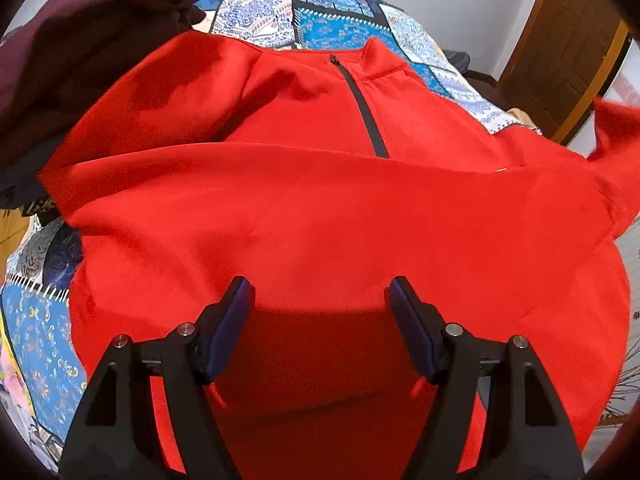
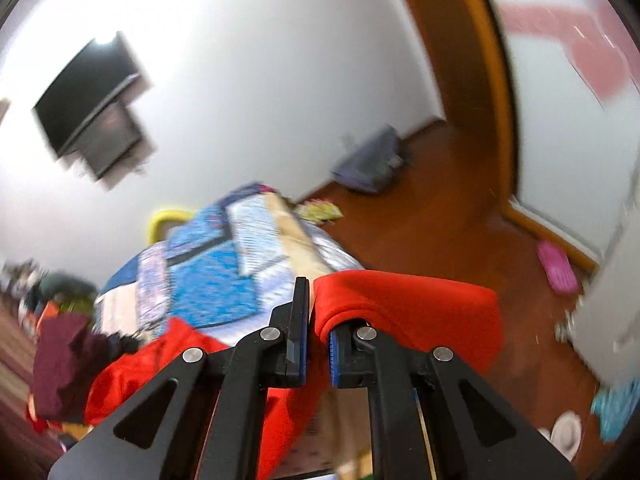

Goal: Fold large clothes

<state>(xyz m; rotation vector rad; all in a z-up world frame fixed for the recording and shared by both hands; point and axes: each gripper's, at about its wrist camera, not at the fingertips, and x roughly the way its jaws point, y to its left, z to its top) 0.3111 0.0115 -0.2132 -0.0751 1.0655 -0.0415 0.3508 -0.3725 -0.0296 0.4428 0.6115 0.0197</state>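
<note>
A red zip-neck pullover point(image 1: 320, 208) lies on the patterned blue bedspread point(image 1: 344, 20), collar at the far end, with its lower part folded up over the chest. My left gripper point(image 1: 320, 300) is open and empty, hovering just above the red cloth near its front edge. My right gripper point(image 2: 318, 316) is shut on a red sleeve or edge of the pullover point(image 2: 404, 300), which drapes over its right finger, lifted off the bed. That lifted red end also shows at the right edge of the left wrist view point(image 1: 616, 128).
A dark maroon garment point(image 1: 92, 36) is piled at the bed's far left. The bedspread point(image 2: 208, 276) ends at a wooden floor point(image 2: 440, 232) with scattered items. A wooden door point(image 1: 568, 40) and white walls stand beyond.
</note>
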